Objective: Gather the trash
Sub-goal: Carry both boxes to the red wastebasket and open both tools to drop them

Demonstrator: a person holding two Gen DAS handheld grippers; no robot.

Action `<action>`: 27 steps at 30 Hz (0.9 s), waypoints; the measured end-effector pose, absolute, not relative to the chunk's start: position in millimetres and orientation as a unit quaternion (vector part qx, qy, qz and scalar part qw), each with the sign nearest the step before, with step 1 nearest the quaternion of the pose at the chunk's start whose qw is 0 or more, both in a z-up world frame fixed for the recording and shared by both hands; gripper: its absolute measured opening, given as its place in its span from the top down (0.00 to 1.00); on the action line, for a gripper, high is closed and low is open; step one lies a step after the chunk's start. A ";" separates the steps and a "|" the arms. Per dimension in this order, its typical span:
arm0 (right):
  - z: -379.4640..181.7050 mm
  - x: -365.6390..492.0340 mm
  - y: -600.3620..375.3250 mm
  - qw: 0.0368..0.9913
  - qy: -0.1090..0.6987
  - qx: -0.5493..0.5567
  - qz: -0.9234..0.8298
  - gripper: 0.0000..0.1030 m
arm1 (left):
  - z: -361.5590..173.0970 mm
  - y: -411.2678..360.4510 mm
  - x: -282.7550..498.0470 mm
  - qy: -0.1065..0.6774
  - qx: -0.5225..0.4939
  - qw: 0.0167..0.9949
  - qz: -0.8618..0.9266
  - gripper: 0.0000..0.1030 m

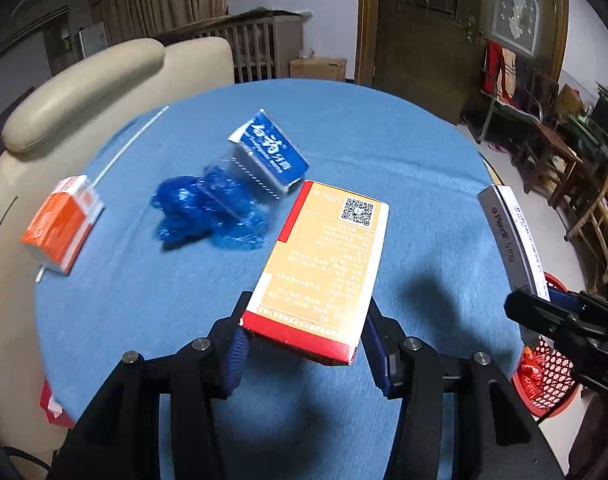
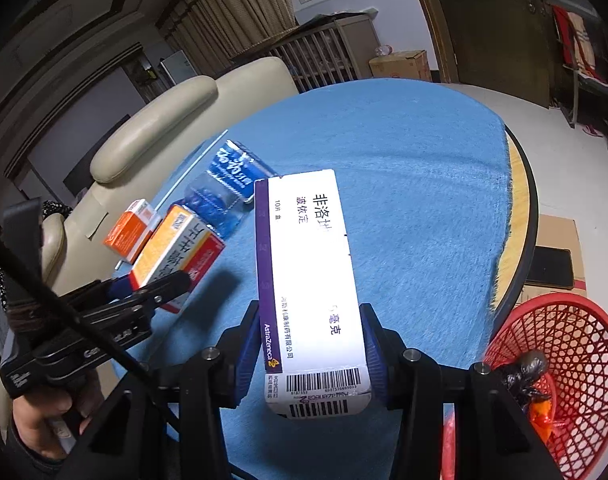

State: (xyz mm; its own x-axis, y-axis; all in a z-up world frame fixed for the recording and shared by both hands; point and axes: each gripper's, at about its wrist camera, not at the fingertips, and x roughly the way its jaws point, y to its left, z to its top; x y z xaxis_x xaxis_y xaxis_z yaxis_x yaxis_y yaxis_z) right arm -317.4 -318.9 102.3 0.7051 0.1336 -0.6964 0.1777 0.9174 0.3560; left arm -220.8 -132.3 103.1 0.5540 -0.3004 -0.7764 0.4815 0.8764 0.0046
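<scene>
My left gripper (image 1: 304,346) is shut on a yellow and red medicine box (image 1: 324,268) and holds it above the blue tablecloth (image 1: 404,160). My right gripper (image 2: 310,354) is shut on a white and purple medicine box (image 2: 308,280), also lifted over the cloth. That white box also shows at the right of the left wrist view (image 1: 514,240). An orange and white box (image 1: 64,224) lies at the table's left edge. A clear bag of blue plastic with a blue label (image 1: 232,192) lies mid-table. A red mesh basket (image 2: 564,364) stands on the floor to the right.
A thin white stick (image 1: 128,144) lies on the cloth at the far left. A beige sofa (image 1: 84,80) borders the table's left side. The basket (image 1: 552,380) holds red wrappers and a black bag. Chairs and a wooden door stand beyond the table.
</scene>
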 end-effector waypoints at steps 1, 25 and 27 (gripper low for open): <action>103.8 -317.9 -315.6 0.902 0.382 0.202 -0.012 0.52 | 104.9 -129.1 -223.4 0.414 0.109 0.876 -0.222 0.49; 114.5 -318.6 -296.8 0.907 0.372 0.197 -0.003 0.52 | 124.3 -105.6 -228.7 0.393 0.095 0.895 -0.185 0.49; 115.2 -320.4 -297.5 0.907 0.370 0.199 -0.004 0.52 | 125.5 -106.6 -230.3 0.393 0.096 0.896 -0.185 0.49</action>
State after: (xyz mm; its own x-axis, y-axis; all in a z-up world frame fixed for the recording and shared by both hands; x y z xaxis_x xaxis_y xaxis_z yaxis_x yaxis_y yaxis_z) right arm -320.4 -297.5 115.2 0.7265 0.1402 -0.6727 0.1548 0.9204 0.3590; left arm -230.3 -106.6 125.5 0.6227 -0.2563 -0.7393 0.4067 0.9132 0.0260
